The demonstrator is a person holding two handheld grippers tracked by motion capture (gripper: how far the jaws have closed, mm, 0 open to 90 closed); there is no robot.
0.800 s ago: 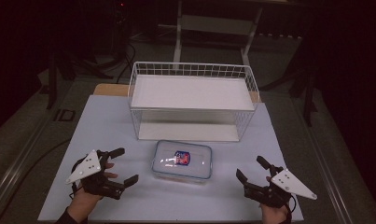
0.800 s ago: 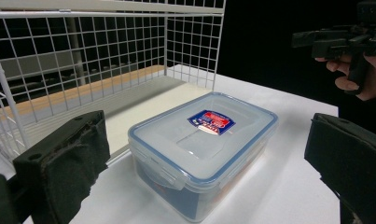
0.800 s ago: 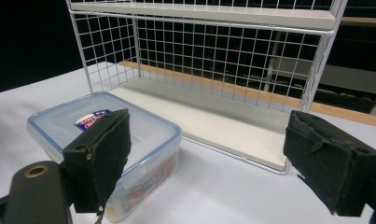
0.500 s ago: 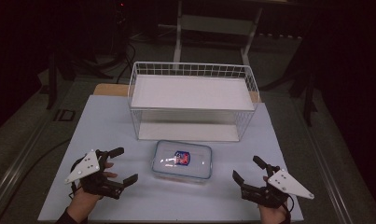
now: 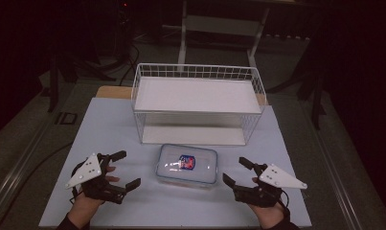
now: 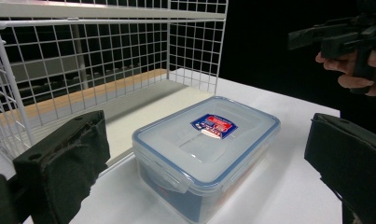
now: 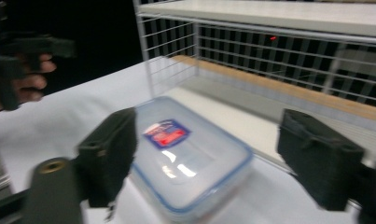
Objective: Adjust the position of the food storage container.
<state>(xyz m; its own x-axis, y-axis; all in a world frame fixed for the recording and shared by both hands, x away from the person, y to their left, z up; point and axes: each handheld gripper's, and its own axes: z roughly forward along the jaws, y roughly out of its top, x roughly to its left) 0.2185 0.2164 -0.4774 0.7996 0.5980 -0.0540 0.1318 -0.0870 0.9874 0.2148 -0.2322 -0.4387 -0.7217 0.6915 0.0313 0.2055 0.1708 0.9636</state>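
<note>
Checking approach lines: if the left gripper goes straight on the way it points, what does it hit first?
Most likely the lidded plastic container: it sits centred between the left gripper's open fingers with bare table before it. The wire rack lies off to one side, farther back.

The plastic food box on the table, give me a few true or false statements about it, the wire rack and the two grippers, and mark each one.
1. The plastic food box sits on the table in front of the wire rack, not inside it. True.
2. The box's lid is off and lies beside it. False: the lid, with its red and blue label, is on the box.
3. The left gripper is clamped on the box. False: its jaws stand open, off to the box's side.
4. The right gripper is open and apart from the box. True.
5. A second box stands on the rack's top shelf. False: nothing shows on that shelf.
</note>
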